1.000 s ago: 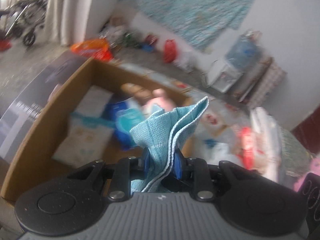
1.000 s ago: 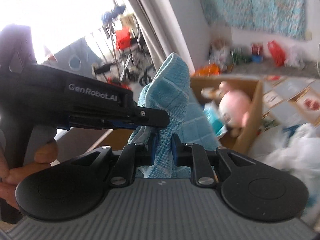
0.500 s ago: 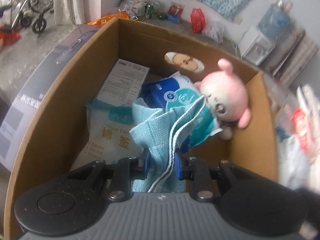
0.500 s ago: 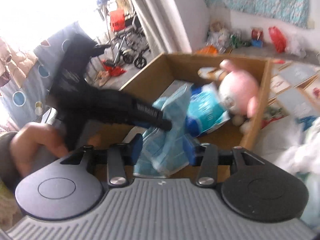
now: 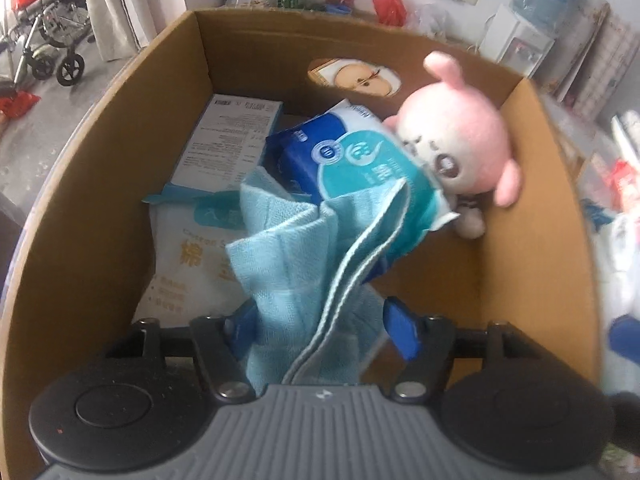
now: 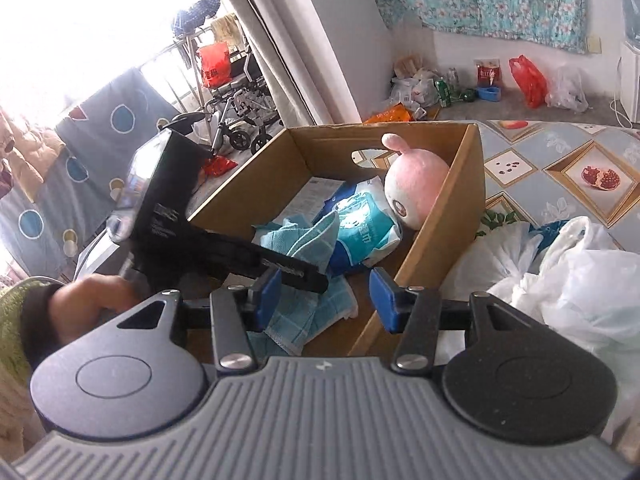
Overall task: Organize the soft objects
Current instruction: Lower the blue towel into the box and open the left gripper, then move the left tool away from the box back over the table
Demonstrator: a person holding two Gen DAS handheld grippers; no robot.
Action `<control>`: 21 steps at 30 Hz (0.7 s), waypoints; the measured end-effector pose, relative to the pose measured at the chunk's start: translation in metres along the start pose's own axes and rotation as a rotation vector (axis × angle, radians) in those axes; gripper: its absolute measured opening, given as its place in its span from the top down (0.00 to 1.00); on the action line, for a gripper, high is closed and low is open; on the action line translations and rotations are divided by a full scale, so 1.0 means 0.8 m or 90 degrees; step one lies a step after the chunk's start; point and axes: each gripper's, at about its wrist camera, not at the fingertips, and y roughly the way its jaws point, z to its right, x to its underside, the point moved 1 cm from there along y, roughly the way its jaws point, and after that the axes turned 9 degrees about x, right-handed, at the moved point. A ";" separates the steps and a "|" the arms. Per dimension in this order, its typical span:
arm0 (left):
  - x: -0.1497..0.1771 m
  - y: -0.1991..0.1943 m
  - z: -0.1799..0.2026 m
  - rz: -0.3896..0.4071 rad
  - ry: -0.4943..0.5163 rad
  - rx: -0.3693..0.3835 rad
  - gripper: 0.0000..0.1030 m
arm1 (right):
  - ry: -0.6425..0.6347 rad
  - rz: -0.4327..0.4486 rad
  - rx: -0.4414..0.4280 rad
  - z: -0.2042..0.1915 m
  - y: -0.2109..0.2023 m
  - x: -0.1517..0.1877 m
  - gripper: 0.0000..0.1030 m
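The cardboard box (image 5: pixel 100 184) holds a pink plush toy (image 5: pixel 460 140) against its far right wall, a blue tissue pack (image 5: pixel 360 160) beside the toy, white packets (image 5: pixel 188 264) on the left, and the crumpled light-blue towel (image 5: pixel 304 264) at the near side. The left tongs (image 5: pixel 320 320) point steeply down into the box, jaws opening, towel loose between them. The right tongs (image 6: pixel 324 292) hover at the box's near rim, spreading, pinching nothing.

Left gripper (image 5: pixel 320 320) jaws opening over the box (image 5: pixel 100 184), blue towel (image 5: pixel 304 256) loose between them, pink plush (image 5: pixel 460 140) beside a tissue pack (image 5: pixel 360 160).
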 end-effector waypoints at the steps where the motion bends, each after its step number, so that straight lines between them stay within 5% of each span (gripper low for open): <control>1: 0.001 -0.008 0.002 0.005 -0.001 0.006 0.29 | 0.000 0.003 0.000 0.004 0.002 0.000 0.53; 6: 0.008 -0.054 0.010 0.059 -0.011 0.035 0.20 | 0.012 0.025 -0.002 0.017 -0.015 -0.001 0.49; 21: 0.049 -0.147 0.068 0.164 0.015 0.133 0.20 | 0.074 0.106 0.054 0.094 -0.121 0.027 0.46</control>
